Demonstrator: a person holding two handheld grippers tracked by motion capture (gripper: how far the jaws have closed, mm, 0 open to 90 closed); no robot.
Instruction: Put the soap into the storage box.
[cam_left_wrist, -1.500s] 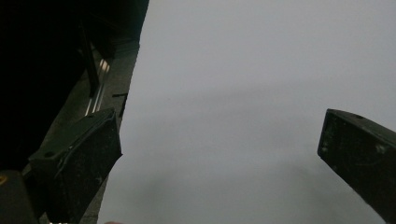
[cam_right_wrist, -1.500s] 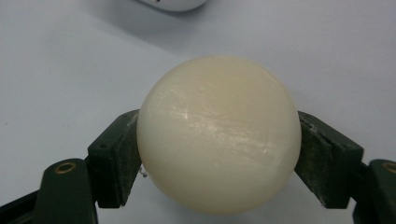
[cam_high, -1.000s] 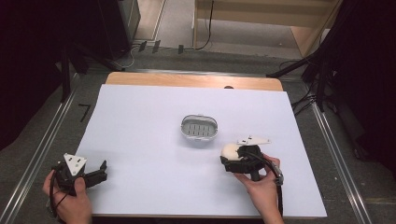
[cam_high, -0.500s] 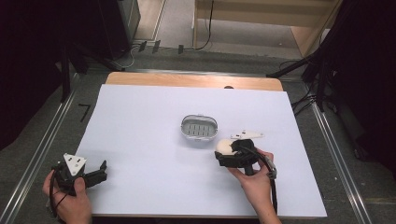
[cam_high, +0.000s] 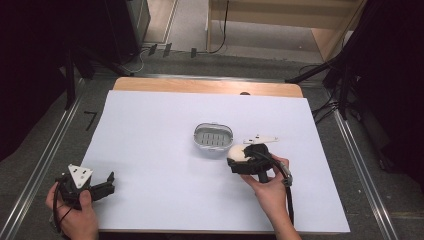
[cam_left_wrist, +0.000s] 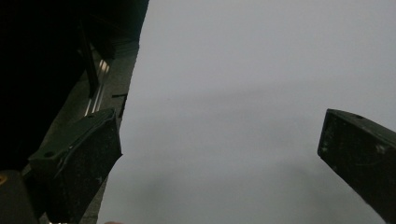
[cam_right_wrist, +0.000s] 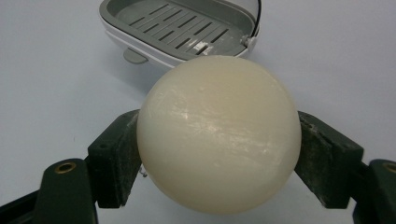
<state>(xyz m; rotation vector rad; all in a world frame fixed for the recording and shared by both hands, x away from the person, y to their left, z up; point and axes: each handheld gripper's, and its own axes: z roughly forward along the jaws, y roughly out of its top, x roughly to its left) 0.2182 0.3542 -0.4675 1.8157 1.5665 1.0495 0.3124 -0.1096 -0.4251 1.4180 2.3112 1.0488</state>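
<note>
Currently I am carrying the round soap (cam_right_wrist: 218, 135), clamped in my right gripper (cam_high: 239, 161), toward the soap dish (cam_high: 213, 139) at its 11 o'clock. Next I judge it needs centring over the tray before release. Left gripper (cam_high: 100, 186) is idling with jaws apart at the sheet's 8 o'clock.

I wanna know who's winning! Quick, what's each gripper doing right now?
Left gripper: open, holding nothing.
Right gripper: closed on the round cream soap, just short of the soap dish.

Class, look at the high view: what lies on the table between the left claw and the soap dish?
Nothing: between the left claw and the soap dish the high view shows bare white table cover.
</note>
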